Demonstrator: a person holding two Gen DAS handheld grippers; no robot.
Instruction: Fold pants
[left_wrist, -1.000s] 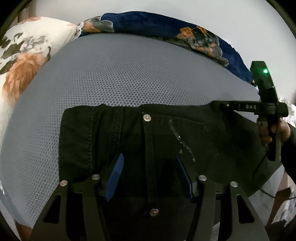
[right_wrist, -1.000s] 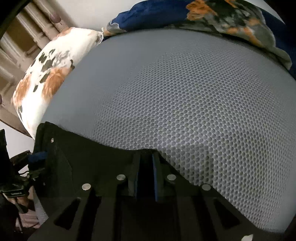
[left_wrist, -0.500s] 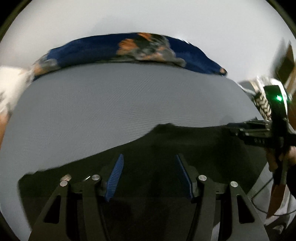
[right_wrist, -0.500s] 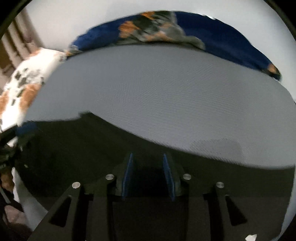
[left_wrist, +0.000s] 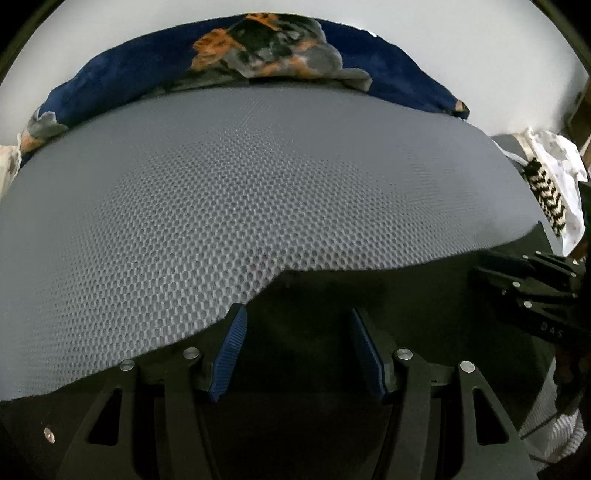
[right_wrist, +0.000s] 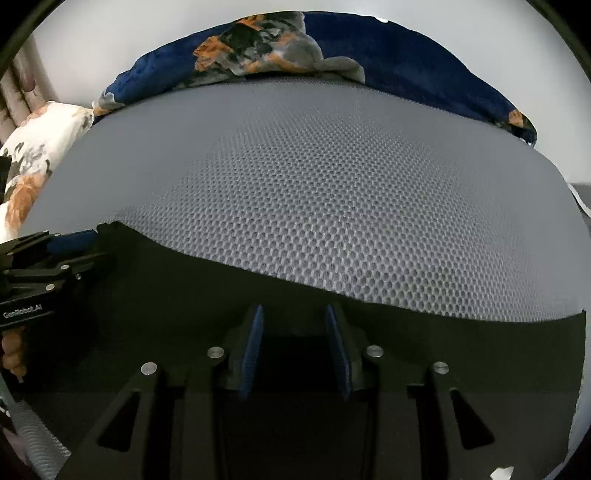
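Your left gripper (left_wrist: 295, 343) spreads wide, your right gripper (right_wrist: 294, 341) narrower, both over black denim pants (left_wrist: 317, 295); only the right view shows the white floral pillow (right_wrist: 33, 147).

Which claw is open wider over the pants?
The left claw: its blue pads stand farther apart above the black pants than the right claw pads.
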